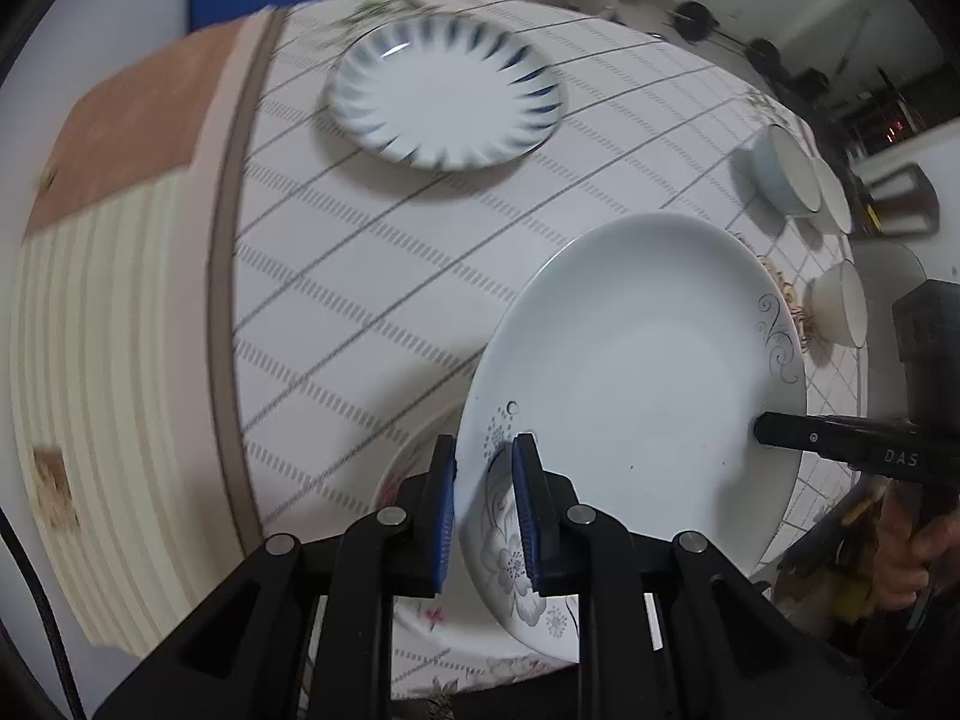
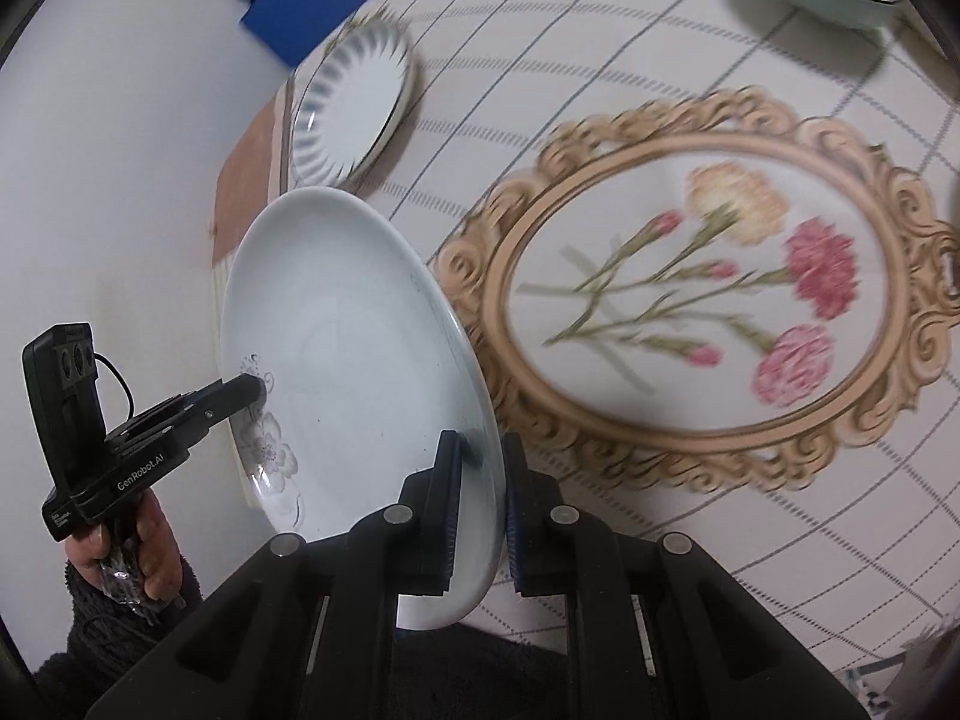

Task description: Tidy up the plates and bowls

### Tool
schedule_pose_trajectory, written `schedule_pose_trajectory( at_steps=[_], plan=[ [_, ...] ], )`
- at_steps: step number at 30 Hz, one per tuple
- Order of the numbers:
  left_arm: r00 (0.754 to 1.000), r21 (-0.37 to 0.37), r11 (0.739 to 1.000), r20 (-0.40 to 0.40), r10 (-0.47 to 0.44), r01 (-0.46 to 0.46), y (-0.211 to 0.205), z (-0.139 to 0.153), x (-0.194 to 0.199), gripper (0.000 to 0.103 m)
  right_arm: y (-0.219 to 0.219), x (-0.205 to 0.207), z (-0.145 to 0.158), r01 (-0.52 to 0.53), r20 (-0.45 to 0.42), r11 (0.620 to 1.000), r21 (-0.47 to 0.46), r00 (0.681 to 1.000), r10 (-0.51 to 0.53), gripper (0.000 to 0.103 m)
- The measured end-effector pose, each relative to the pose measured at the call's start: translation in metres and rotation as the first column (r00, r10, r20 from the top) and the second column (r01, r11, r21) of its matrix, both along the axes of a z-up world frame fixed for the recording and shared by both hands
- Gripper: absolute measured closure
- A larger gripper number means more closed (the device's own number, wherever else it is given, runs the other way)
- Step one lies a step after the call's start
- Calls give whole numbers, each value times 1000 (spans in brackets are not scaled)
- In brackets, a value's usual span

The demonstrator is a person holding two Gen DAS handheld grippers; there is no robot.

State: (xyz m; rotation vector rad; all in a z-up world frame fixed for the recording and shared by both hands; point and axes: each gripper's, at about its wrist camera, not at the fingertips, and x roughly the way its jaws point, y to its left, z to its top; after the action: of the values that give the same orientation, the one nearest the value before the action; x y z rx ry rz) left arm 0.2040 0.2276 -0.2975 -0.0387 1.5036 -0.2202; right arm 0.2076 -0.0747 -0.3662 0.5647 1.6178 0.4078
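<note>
White plate (image 1: 636,372) hiding lower plate (image 1: 408,468)

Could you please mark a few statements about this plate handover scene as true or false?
1. Both grippers grip the white floral plate at its rim. True: left gripper, right gripper.
2. The white floral plate lies flat on the tablecloth. False: it is held tilted above it.
3. The blue-striped plate rests on the table, untouched. True.
4. The bowls are stacked on the blue-striped plate. False: they sit apart, near the table's far edge.
</note>
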Motion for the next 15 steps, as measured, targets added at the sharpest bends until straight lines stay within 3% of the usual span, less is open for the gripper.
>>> schedule_pose_trajectory(
  at_steps=[5,15],
  plan=[
    [999,8,999,-17,45,-45,25,-11,-27,87,37,-5,-8,-60,-21,998,-12,998,60,88],
    [994,2,995,-47,99,-99,38,-35,-46,87,54,-14,-23,-115,-38,992,-45,993,114,88]
  ],
)
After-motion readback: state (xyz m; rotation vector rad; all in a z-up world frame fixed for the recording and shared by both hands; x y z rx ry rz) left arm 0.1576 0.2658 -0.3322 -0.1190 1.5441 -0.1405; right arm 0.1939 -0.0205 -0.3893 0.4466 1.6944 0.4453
